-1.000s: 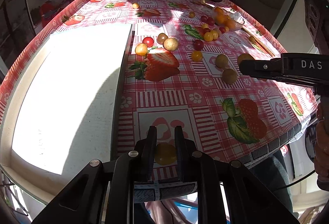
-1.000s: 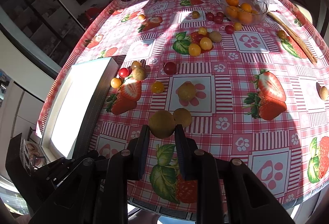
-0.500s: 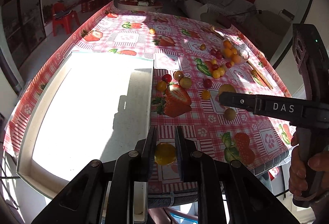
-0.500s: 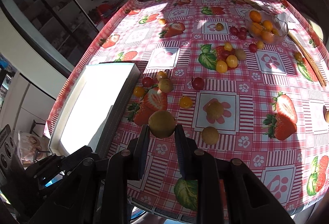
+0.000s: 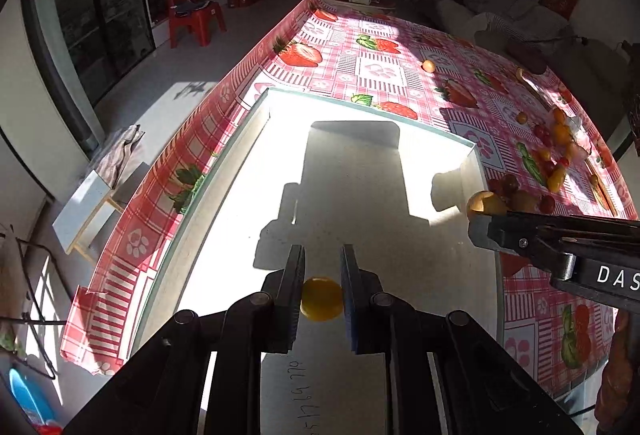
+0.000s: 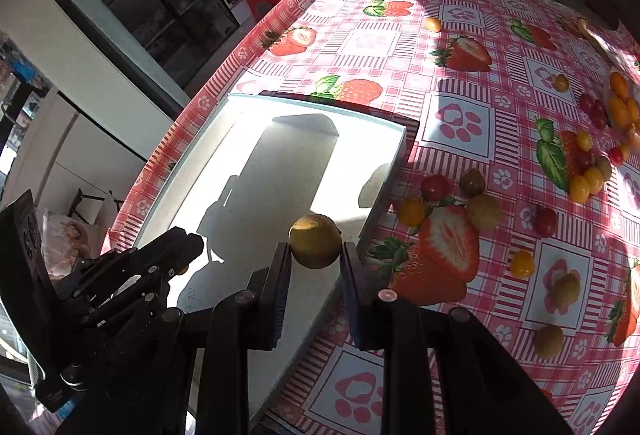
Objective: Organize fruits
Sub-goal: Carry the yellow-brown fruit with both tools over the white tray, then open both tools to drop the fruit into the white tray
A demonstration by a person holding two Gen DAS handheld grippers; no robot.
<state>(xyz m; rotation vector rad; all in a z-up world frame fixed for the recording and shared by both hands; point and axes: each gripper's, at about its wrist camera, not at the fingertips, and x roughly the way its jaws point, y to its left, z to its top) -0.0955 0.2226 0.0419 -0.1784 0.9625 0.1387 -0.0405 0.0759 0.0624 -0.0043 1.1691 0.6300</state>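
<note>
Both grippers carry fruit over the white tray.

The left gripper clamps a small yellow fruit above the tray's sunlit floor. The right gripper pinches a larger green-yellow fruit near the tray's right wall. Only the right wrist view shows loose fruits scattered on the strawberry tablecloth beside the tray; only the left wrist view shows a red chair beyond the table.

Left tool clamped on small yellow fruit, over white tray. Right tool at tray's right rim w/ brownish fruit. Loose fruits further right on worktop.
</note>
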